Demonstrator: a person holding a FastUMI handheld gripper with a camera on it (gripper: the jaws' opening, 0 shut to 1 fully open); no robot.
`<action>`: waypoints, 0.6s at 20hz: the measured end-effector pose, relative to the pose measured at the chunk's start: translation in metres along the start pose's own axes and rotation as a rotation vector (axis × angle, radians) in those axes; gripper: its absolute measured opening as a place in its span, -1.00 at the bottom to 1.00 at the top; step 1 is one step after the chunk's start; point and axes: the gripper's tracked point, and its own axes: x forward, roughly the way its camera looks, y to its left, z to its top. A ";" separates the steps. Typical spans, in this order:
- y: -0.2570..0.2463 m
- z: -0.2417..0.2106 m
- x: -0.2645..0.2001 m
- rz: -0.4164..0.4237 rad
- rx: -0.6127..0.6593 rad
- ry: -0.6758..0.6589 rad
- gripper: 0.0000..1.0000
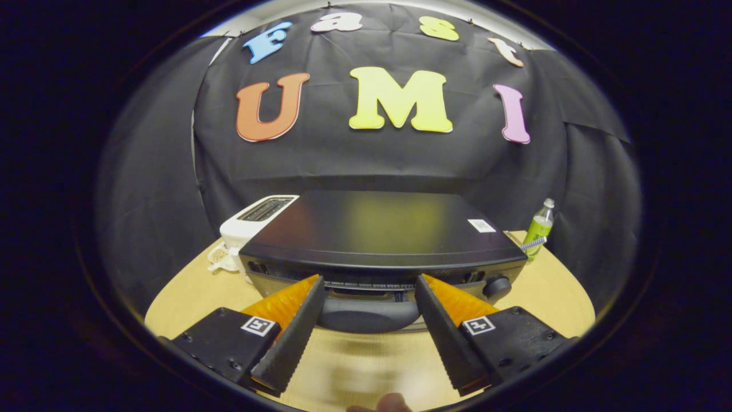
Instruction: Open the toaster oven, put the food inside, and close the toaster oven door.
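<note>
The gripper (369, 286) is spread wide, holding nothing — its fingers flank the door handle (369, 315) of the black toaster oven (380, 234), which sits mid-table with its door shut. A white toaster (251, 226) stands beside the oven near the table's (189, 297) far left edge — a green bottle (538, 229) by the far right edge.

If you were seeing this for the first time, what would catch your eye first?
The wide black toaster oven dominates the wooden table, its dark curved door handle between the tips of the open gripper. A white slot toaster stands beside it, a green plastic bottle opposite.
</note>
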 end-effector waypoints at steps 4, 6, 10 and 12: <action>0.000 -0.037 -0.027 0.002 -0.012 0.067 1.00; 0.000 -0.055 -0.038 -0.002 -0.023 0.091 1.00; 0.002 -0.086 -0.049 0.001 -0.033 0.154 1.00; 0.002 -0.105 -0.052 0.007 -0.026 0.197 1.00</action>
